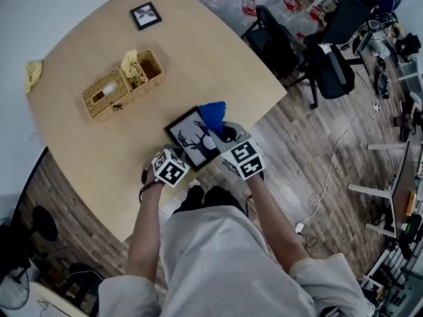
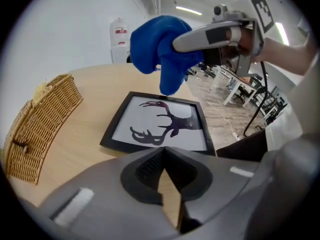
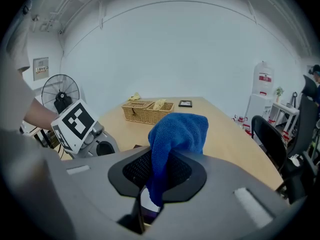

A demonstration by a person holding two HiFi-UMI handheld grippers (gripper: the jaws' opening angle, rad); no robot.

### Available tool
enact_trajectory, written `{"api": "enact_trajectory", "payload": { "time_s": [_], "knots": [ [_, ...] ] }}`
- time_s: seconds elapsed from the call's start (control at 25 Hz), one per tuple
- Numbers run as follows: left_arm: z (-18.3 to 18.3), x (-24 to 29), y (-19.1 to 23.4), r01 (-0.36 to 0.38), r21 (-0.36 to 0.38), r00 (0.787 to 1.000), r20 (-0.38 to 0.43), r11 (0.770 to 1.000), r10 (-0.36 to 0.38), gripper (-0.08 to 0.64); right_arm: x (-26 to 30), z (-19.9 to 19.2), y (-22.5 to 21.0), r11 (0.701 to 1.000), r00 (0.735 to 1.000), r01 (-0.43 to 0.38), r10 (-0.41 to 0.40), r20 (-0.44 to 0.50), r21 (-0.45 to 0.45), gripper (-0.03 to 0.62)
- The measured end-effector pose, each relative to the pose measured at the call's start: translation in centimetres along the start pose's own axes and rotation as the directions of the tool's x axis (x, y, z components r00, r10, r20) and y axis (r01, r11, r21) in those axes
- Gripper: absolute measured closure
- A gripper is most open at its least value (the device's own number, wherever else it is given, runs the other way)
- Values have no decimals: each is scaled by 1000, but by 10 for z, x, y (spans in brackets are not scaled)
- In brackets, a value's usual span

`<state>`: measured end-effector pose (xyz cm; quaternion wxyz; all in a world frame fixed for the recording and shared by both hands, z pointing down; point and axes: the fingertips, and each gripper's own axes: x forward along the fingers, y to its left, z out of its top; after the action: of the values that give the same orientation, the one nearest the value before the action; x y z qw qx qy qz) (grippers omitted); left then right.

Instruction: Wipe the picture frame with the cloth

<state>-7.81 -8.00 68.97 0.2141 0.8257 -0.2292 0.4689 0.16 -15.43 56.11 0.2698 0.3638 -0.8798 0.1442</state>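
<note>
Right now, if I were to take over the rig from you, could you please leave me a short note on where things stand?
Left tool: shut, empty, just short of the near edge of the frame.
Right tool: shut on the cloth, which hangs bunched over the frame's far edge. I cannot tell if it touches.
The frame lies flat on the table, close to the edge by the person.
Done: the cloth is gripped and brought to the frame.
Left: wipe the frame. Nothing shows how much of it has been wiped.
</note>
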Motion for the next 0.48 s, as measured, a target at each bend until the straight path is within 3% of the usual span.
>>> {"api": "enact_trajectory", "payload": {
  "time_s": [0.16, 0.32, 0.48],
  "knots": [
    [-2, 2, -3, 27, 18, 999, -42, 999, -26, 508, 18, 3, 0, 999, 999, -32, 31, -23, -38, 548],
    [-2, 3, -6, 7, 98, 999, -54, 995, -2, 508, 40, 7, -4, 996, 996, -67, 64, -55, -65, 548],
    [-2, 4, -4, 1, 116, 998, -58, 993, 6, 508, 71, -13, -2, 992, 986, -105, 96, -134, -66, 548]
  ]
}}
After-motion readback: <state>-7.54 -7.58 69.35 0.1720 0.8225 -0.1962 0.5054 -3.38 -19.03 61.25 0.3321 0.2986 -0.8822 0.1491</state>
